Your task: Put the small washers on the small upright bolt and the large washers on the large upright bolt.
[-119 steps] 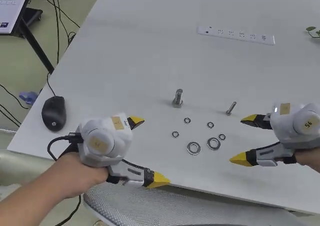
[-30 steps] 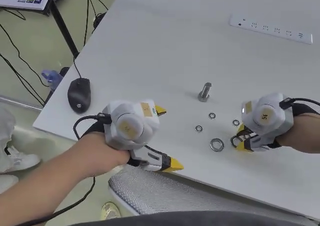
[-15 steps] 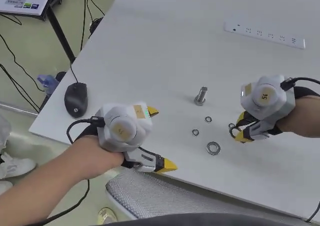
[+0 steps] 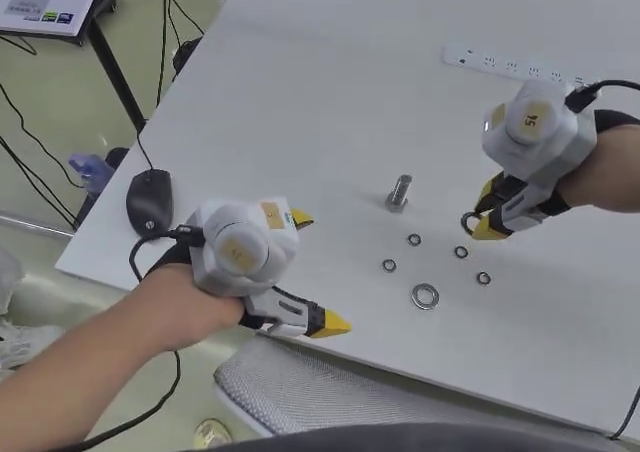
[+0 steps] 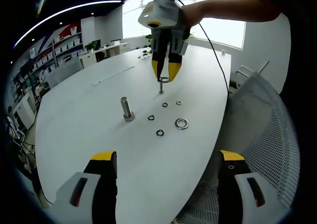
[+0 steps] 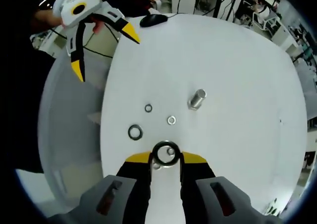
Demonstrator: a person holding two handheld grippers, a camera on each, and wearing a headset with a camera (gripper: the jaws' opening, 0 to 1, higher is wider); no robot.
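The flat matte tabletop point(image 4: 300, 122) is plain white, unpatterned. The left gripper point(image 4: 318, 270) has a white shell, black jaw arms, yellow tips and a tan label square. The right gripper point(image 4: 480, 222) follows the same scheme, its label bearing dark digits. The large upright steel bolt point(image 4: 399, 192) is dull silver-grey. The large steel washer ring point(image 6: 164, 152) in the right jaws reads dark grey. The small steel washers point(image 4: 414, 239) are silver-grey. The oval computer mouse point(image 4: 149, 201) is black, the long power strip point(image 4: 510, 64) white, the mesh chair back point(image 4: 330, 392) a grey weave

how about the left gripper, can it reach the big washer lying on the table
Probably yes: the left gripper is open and empty, and the loose large washer lies flat on bare table ahead of it. The right gripper is off over the small bolt.
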